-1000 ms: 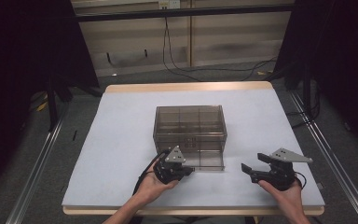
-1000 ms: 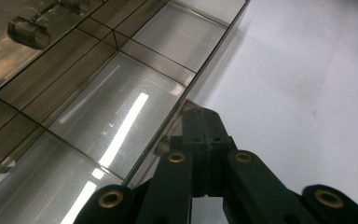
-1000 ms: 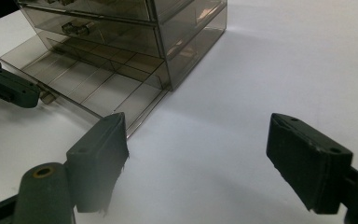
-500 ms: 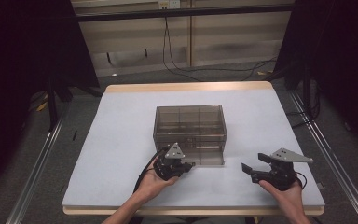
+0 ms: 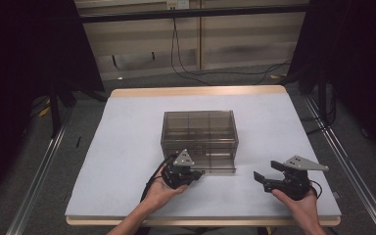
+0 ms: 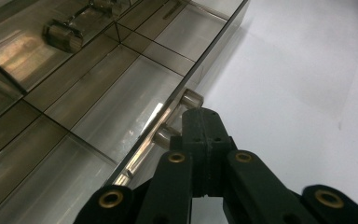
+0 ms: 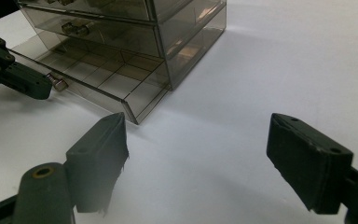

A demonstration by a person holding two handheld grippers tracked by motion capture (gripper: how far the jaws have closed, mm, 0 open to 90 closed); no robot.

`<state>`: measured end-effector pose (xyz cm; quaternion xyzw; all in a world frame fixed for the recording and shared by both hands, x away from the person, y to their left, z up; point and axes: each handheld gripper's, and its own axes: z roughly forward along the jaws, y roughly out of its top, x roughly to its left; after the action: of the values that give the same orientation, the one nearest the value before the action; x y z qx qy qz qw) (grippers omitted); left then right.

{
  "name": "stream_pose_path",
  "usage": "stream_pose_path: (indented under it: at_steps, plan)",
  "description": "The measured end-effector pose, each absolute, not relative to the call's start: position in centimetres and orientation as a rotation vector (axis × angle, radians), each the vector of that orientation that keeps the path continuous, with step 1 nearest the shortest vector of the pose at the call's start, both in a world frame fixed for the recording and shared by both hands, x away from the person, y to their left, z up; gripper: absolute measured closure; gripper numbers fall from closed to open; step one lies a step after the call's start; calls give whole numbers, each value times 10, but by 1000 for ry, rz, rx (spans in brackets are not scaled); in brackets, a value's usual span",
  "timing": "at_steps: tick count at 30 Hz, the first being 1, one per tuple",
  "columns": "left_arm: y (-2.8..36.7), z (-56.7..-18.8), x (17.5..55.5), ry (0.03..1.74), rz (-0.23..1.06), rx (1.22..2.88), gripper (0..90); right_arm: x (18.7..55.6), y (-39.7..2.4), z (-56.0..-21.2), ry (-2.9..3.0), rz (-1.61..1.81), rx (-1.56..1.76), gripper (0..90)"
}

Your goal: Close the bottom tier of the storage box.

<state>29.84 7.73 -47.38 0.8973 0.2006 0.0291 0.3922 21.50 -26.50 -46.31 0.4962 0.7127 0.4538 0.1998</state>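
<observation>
A smoky see-through drawer cabinet (image 5: 199, 128) stands mid-table. Its bottom drawer (image 5: 219, 165) is pulled out toward me, and its divided compartments (image 6: 116, 107) look empty. My left gripper (image 5: 197, 173) is at the drawer's front left, shut on the small clear drawer handle (image 6: 164, 134), with both jaws pressed together (image 6: 205, 116). The right gripper view shows the same grip (image 7: 41, 89) on the handle (image 7: 58, 84). My right gripper (image 5: 265, 171) rests low over the table, right of the drawer. It is open, with nothing between its jaws (image 7: 198, 154).
The white table top (image 5: 127, 142) has bare room on all sides of the cabinet. An upper drawer with its own handle (image 7: 74, 29) is closed. Cables (image 5: 186, 58) run along the floor behind the table's far wooden edge (image 5: 196, 91).
Almost nothing has changed. My left gripper has shifted a touch to the left while holding the handle. The right gripper has stayed still.
</observation>
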Motion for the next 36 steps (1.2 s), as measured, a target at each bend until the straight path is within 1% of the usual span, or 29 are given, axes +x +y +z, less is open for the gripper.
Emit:
stream_pose_path:
  at_steps: [2, 8, 9, 19, 22, 26, 36]
  plan:
    - [77, -475, 298, 516, 70, 2259, 900, 215, -265, -463, 1992, 1269, 1386, 202]
    - [77, -474, 299, 520, 74, 2277, 900, 215, -266, -463, 1991, 1271, 1388, 201]
    - [76, -476, 299, 525, 73, 2252, 900, 215, -266, -463, 1990, 1267, 1388, 202]
    - [75, -476, 299, 521, 82, 2279, 900, 215, -265, -463, 1993, 1267, 1389, 201]
    - [74, -477, 298, 534, 72, 2252, 900, 215, -265, -463, 1992, 1269, 1389, 201]
    - [73, -476, 299, 525, 80, 2276, 900, 215, -266, -463, 1994, 1270, 1390, 201]
    - [71, -477, 299, 521, 104, 2273, 900, 215, -265, -463, 1995, 1268, 1393, 201]
